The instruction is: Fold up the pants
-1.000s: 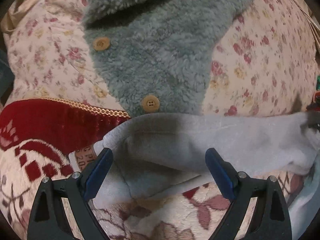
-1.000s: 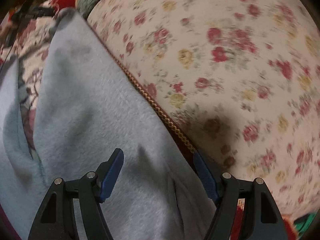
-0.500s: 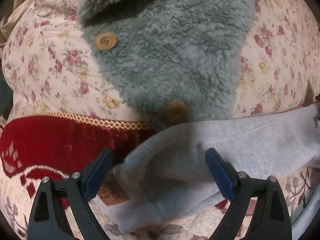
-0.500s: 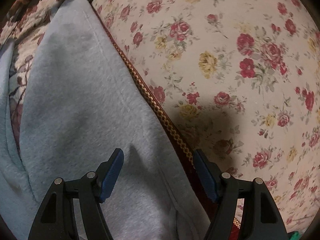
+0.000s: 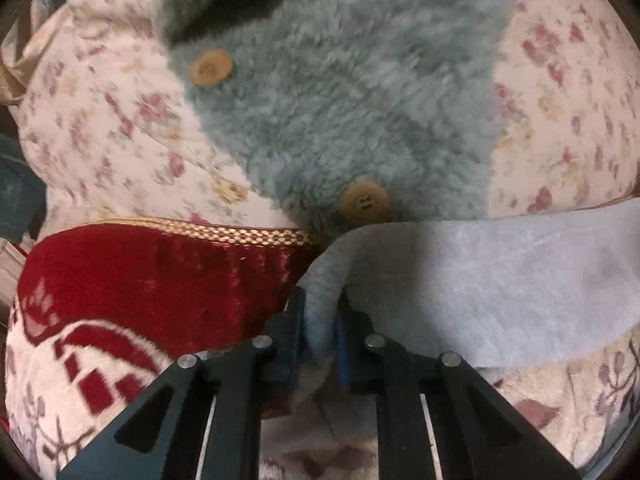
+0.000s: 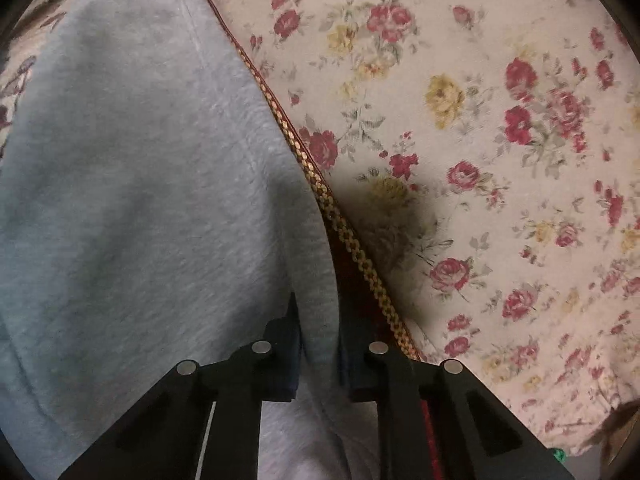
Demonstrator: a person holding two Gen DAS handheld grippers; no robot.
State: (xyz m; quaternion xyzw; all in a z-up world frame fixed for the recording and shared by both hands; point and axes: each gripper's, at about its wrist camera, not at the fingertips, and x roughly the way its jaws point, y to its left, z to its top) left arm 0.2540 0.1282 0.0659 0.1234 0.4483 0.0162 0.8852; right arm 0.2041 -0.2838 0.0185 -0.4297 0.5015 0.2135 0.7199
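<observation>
The left gripper [image 5: 318, 320] was clamped on a bunched edge of the grey pants [image 5: 500, 280], which stretched toward the frame's right. The right gripper [image 6: 318, 328] pinched another edge of them at bottom centre, beside the floral quilt [image 6: 480, 120].

Dim warm light, motion blur, fisheye-darkened edges.

The right tongs [image 6: 319, 344] pinch a fold at the edge of the grey pants [image 6: 140, 184], beside a gold braid [image 6: 344, 236] and a floral cloth [image 6: 480, 120].
</observation>
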